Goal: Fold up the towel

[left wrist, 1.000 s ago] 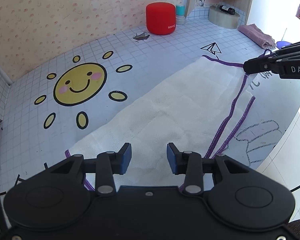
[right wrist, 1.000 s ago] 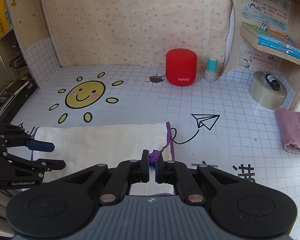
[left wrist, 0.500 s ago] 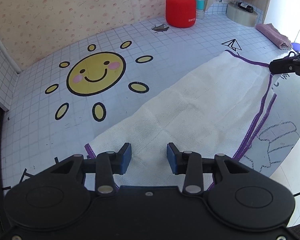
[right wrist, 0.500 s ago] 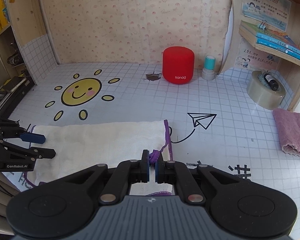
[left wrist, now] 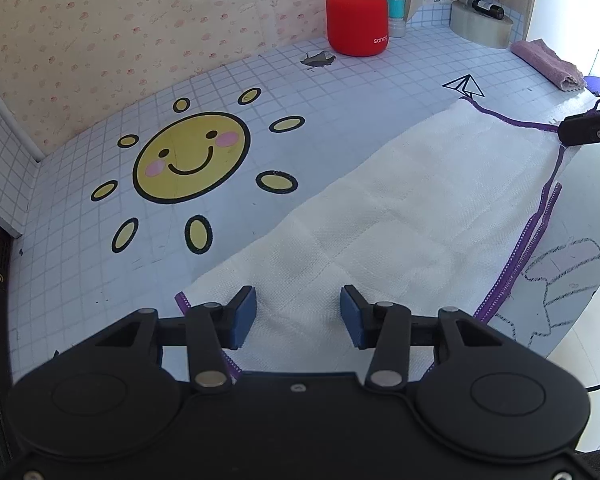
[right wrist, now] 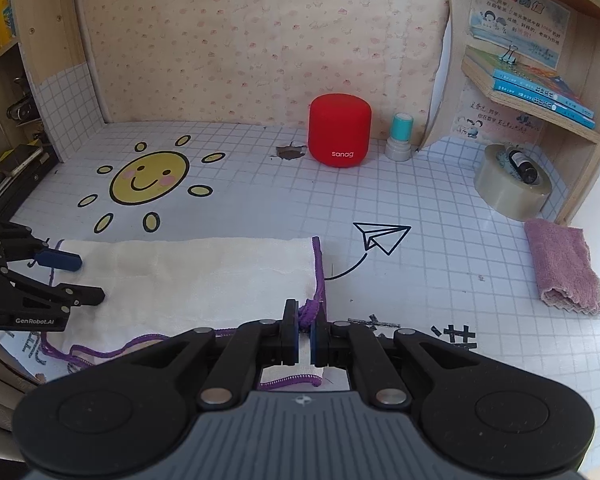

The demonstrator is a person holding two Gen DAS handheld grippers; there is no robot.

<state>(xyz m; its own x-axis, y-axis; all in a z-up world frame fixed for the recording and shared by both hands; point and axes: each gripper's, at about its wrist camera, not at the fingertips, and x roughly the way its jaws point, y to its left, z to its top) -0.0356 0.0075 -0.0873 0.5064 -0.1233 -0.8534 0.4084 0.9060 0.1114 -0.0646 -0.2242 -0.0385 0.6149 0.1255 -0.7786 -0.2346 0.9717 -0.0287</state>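
On the gridded mat (left wrist: pixel 340 92), our white towel (left wrist: pixel 400 216) runs lengthwise between us: our right gripper (right wrist: pixel 305 334) pinches its purple-trimmed corner, while our left gripper (left wrist: pixel 298 312), jaws opening and empty, hovers over the opposite end.

A squat red cylindrical speaker (right wrist: pixel 339 130) stood at the back of the white grid-patterned desk mat (right wrist: pixel 440 216), just beside a small teal-capped stamp (right wrist: pixel 400 138). A printed yellow smiling sun (right wrist: pixel 149 177) and a line-drawn paper plane (right wrist: pixel 380 236) marked the mat. At right sat a clear tape roll (right wrist: pixel 512 188) holding what looked like a small dark bottle, near a folded mauve cloth (right wrist: pixel 562 264) below a wooden shelf of blue books (right wrist: pixel 540 94).
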